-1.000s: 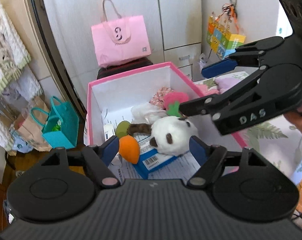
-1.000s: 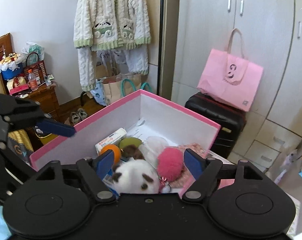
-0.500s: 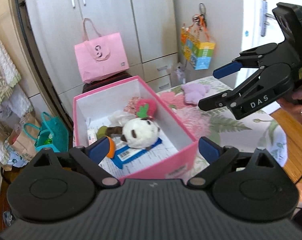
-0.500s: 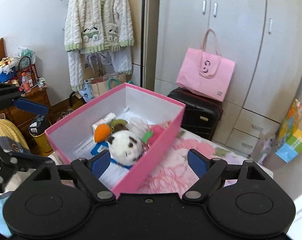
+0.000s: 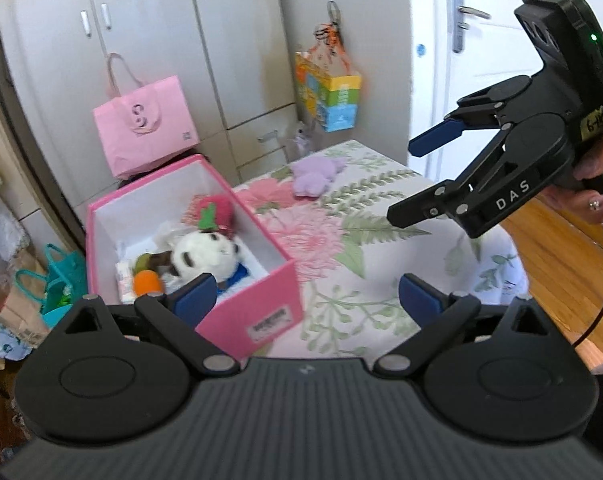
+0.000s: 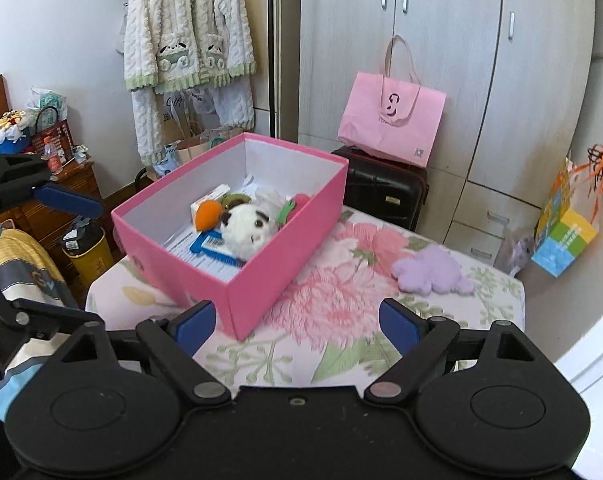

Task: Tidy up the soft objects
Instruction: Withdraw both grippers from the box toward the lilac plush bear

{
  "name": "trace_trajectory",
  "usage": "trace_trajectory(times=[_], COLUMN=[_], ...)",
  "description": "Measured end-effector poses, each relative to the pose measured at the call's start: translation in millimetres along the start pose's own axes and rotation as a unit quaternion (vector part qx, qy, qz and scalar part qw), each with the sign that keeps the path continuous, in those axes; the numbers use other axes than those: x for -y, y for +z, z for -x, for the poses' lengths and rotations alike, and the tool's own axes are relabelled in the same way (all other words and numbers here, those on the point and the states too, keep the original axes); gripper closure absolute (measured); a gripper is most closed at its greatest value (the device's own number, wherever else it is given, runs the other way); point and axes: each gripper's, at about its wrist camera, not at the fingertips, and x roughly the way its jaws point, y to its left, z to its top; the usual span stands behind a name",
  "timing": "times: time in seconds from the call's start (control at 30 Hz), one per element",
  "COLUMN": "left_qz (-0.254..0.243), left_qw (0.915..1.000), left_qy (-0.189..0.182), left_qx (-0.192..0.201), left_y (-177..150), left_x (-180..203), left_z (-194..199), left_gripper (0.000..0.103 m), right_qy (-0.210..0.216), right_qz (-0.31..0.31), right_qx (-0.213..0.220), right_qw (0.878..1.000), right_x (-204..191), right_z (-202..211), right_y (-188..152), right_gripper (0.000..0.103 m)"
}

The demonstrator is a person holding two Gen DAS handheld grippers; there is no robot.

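A pink box (image 6: 285, 256) (image 5: 261, 288) stands on the left part of the flowered tablecloth (image 6: 341, 312). In it lie a white panda plush (image 6: 247, 228) (image 5: 205, 252), an orange soft toy (image 6: 207, 214) (image 5: 147, 282), a red strawberry plush (image 5: 215, 212) and a blue card. A purple plush (image 6: 431, 272) (image 5: 315, 176) lies on the cloth, to the right of the box. My left gripper (image 5: 305, 300) is open and empty, near the box's front corner. My right gripper (image 6: 297, 322) is open and empty, above the cloth's near edge; it also shows in the left wrist view (image 5: 417, 176).
A pink paper bag (image 6: 389, 120) sits on a black suitcase (image 6: 385, 196) behind the table, before grey wardrobes. A colourful bag (image 6: 563, 232) hangs at the right. A cream cardigan (image 6: 185, 48) hangs at the back left. Turquoise bags (image 5: 59, 276) stand on the floor left of the box.
Both grippers have pulled back and up from the box, so the whole box and the purple plush on the cloth now show. Both stay open and empty.
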Motion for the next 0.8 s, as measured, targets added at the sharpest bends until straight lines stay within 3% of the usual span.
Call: trace_trajectory(times=[0.4,0.53,0.63,0.8], left_qz=[-0.038,-0.031,-0.013,0.008], left_qw=[0.9973,0.9962,0.9968,0.9996], left_qy=[-0.034,-0.044,-0.046,-0.01], left_qx=[-0.053,-0.068,-0.063,-0.027], left_y=[-5.4,-1.2,4.8,20.9], left_x=[41.9,48.7,50.2,49.3], left_z=[-39.1,-60.1,-74.2,-92.8], left_gripper=[0.001,0.001,0.001,0.001], right_qy=[-0.004,-0.001,-0.005,-0.017], right_qz=[-0.014,-0.019,-0.022,-0.016], right_qx=[-0.033,-0.041,-0.035,0.003], right_qw=[0.999,0.999,0.999,1.0], right_x=[19.7,30.5,43.0,65.3], right_z=[10.5,5.8,-0.3,-10.5], right_y=[-48.5,-62.5,-70.6,-78.7], right_gripper=[0.01,0.01,0.01,0.01])
